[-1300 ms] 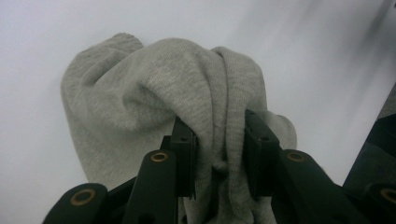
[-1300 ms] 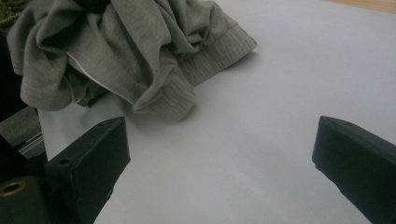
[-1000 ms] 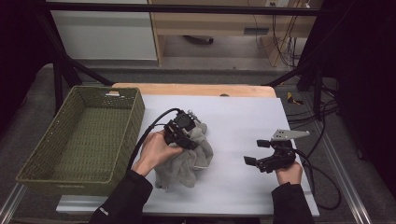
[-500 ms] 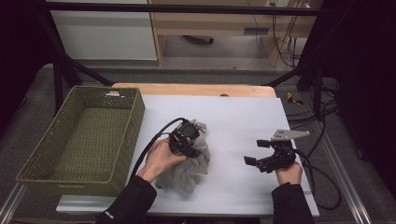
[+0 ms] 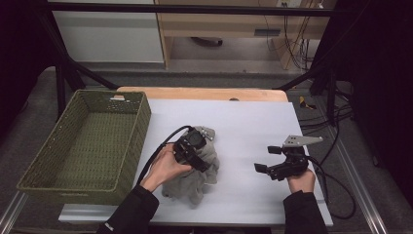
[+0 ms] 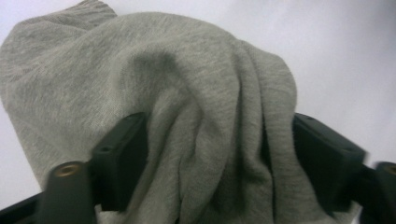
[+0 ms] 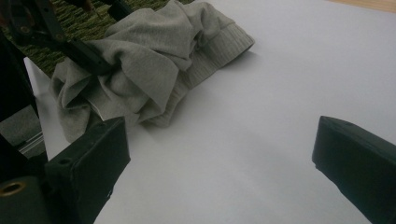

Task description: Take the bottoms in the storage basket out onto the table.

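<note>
On table (image 5: 243,122), L gripper (image 5: 195,151) grips grey cloth (image 5: 192,178) (prob. unlabelled); R gripper (image 5: 272,161) jaws spread, empty.

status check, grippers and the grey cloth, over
Left gripper jaws around bunched grey cloth. Right gripper open, apart, off the cloth. Basket beside cloth, nothing between.

A white rectangular tabletop (image 5: 253,122) is lying over a light wooden board (image 5: 204,93) that is showing along its far edge. Grey carpeted floor (image 5: 234,80) is spreading beyond it. A white cabinet panel (image 5: 107,36) is standing at the back beside pale wooden furniture (image 5: 234,29). Black cables (image 5: 336,117) are trailing at the right, where darkness is taking over.
</note>
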